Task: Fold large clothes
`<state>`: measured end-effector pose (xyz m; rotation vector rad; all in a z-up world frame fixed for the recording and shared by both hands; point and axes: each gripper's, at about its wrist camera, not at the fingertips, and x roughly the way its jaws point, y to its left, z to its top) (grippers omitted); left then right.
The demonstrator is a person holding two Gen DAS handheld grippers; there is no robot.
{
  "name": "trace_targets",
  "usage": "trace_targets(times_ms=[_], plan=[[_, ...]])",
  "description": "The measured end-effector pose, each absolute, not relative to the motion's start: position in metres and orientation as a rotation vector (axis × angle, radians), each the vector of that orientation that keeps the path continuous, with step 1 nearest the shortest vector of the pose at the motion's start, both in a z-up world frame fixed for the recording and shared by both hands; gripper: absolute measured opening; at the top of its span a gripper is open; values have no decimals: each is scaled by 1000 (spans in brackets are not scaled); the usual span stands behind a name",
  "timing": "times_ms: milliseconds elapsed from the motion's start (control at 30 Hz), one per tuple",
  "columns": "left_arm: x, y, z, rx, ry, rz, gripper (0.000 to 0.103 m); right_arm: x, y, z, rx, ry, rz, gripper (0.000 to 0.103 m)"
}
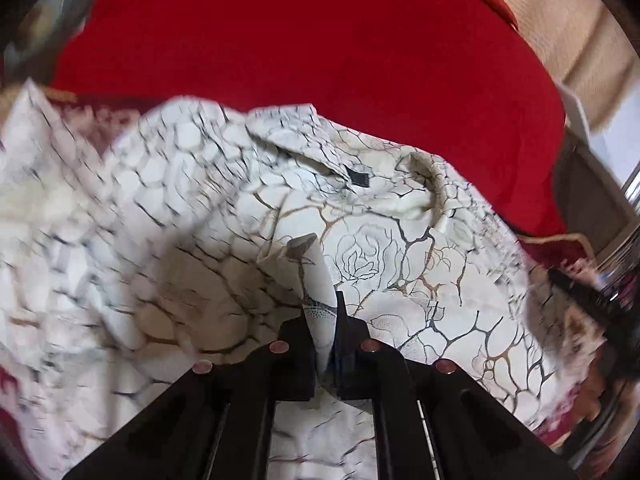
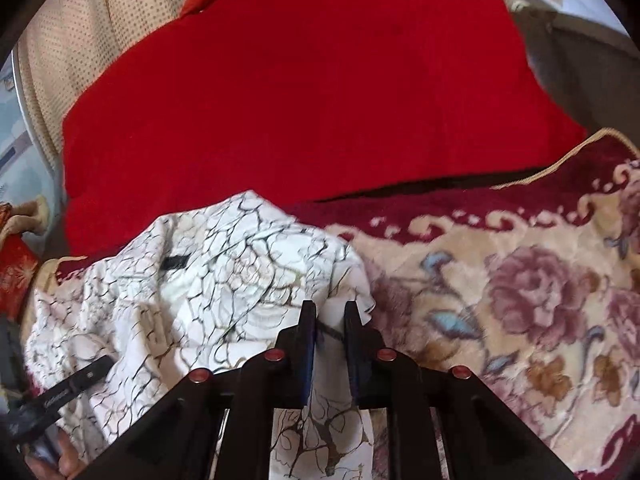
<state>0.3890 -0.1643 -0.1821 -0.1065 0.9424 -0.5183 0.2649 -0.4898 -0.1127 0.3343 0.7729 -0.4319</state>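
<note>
A white garment (image 1: 400, 248) printed with black and gold cracked lines and roses lies crumpled on a floral blanket; a small black label (image 1: 359, 178) shows near its collar. My left gripper (image 1: 322, 300) is shut on a raised fold of this cloth, which stands up between its black fingers. In the right wrist view the same garment (image 2: 208, 280) spreads to the left, and my right gripper (image 2: 329, 312) is shut on its right edge, with cloth bunched between the fingers. The other gripper's black tip (image 2: 86, 372) pokes in at the lower left.
A big red cushion (image 2: 304, 92) rises behind the garment. The floral blanket (image 2: 520, 300), cream and maroon, stretches to the right. Beige dotted curtain fabric (image 2: 60, 40) hangs at the back left. Part of a hand (image 2: 68, 460) shows at the bottom left.
</note>
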Motion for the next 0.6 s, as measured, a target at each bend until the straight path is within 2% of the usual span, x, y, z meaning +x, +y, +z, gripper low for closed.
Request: trace_targets(times_ms=[100,200,233,267,333,367,400,433,467,600], plan=[[388,-158,-179,9,916,-468,7,267,-488,-111,308,762,-474,20],[382,-152,-183,103,947,-476,15,269,-488,-108,318,751,-484,20],[378,-148,-181,117,948,-487,23,269,-488,-107,324,742,-475,20],[373,-142,-176,129,936,-496,39,267,-485,-104,326,720,-457,20],[362,-117,-158,135,866,-506,61,264,-479,-98,322,679,-433,25],[358,-103,-148,125,811,-492,70,262,-475,-94,323,651,-411,37],[355,-86,-138,107,761,-472,73,259,-471,-90,328,625,-389,66],[355,-66,-128,76,720,-448,75,257,-468,-87,341,600,-374,81],[358,-43,-120,37,694,-412,75,250,-465,-82,369,537,-355,92],[385,56,-117,-119,703,-92,75,236,-454,-68,359,409,-336,92]])
